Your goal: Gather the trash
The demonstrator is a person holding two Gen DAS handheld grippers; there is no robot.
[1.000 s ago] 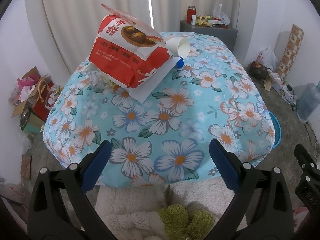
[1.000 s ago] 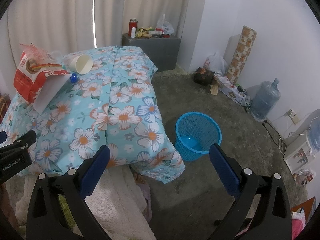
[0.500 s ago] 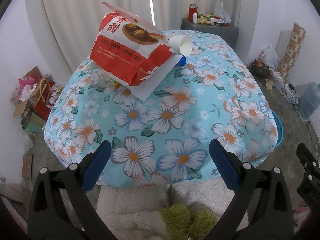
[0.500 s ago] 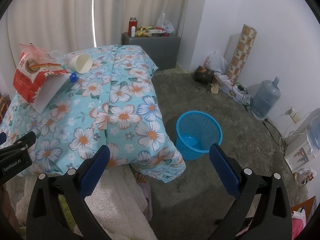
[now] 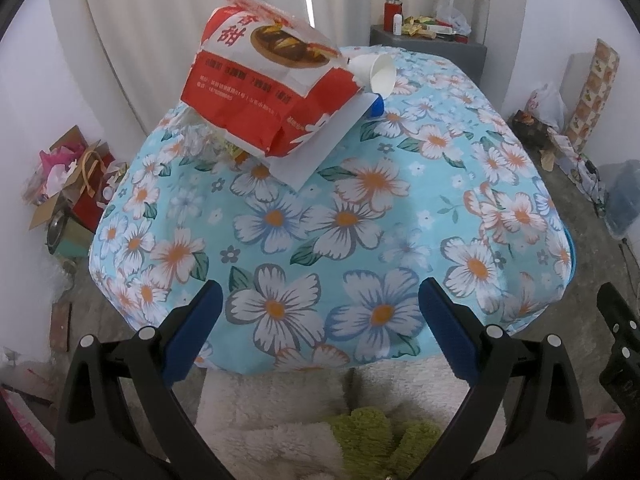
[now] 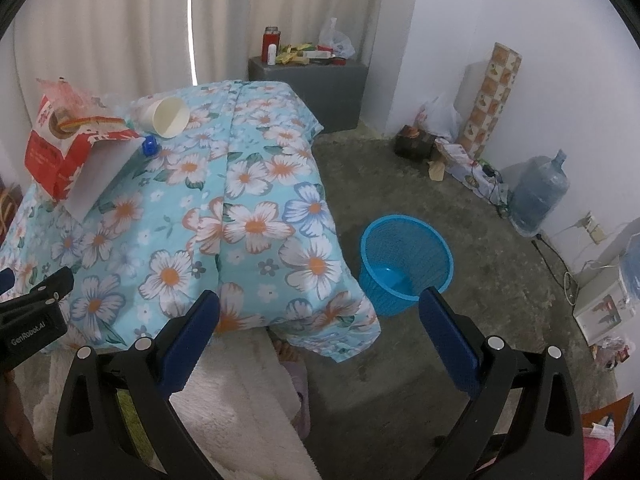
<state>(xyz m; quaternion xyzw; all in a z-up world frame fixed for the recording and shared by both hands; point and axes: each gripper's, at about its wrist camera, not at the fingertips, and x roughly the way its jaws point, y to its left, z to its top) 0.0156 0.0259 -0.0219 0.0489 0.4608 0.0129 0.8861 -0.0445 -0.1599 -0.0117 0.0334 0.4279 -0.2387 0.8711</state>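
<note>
A red and white snack bag (image 5: pixel 272 92) lies on the far part of a table with a floral blue cloth (image 5: pixel 340 220); it also shows in the right wrist view (image 6: pixel 68 148). A white paper cup (image 5: pixel 378 70) lies on its side beside the bag, also seen from the right wrist (image 6: pixel 168 117), with a blue bottle cap (image 6: pixel 149 146) below it. A blue mesh bin (image 6: pixel 406 264) stands on the floor right of the table. My left gripper (image 5: pixel 320 320) is open and empty over the table's near edge. My right gripper (image 6: pixel 320 324) is open and empty, near the table's corner.
A grey cabinet (image 6: pixel 308 80) with bottles and packets stands at the back. A water jug (image 6: pixel 538 196), bags and a patterned roll (image 6: pixel 490 92) line the right wall. Boxes and clutter (image 5: pixel 68 188) sit on the floor at left. A white fluffy rug (image 6: pixel 240 400) lies below.
My left gripper has moved slightly closer to the table and a little right; the bag looks larger. The right gripper has barely moved.
</note>
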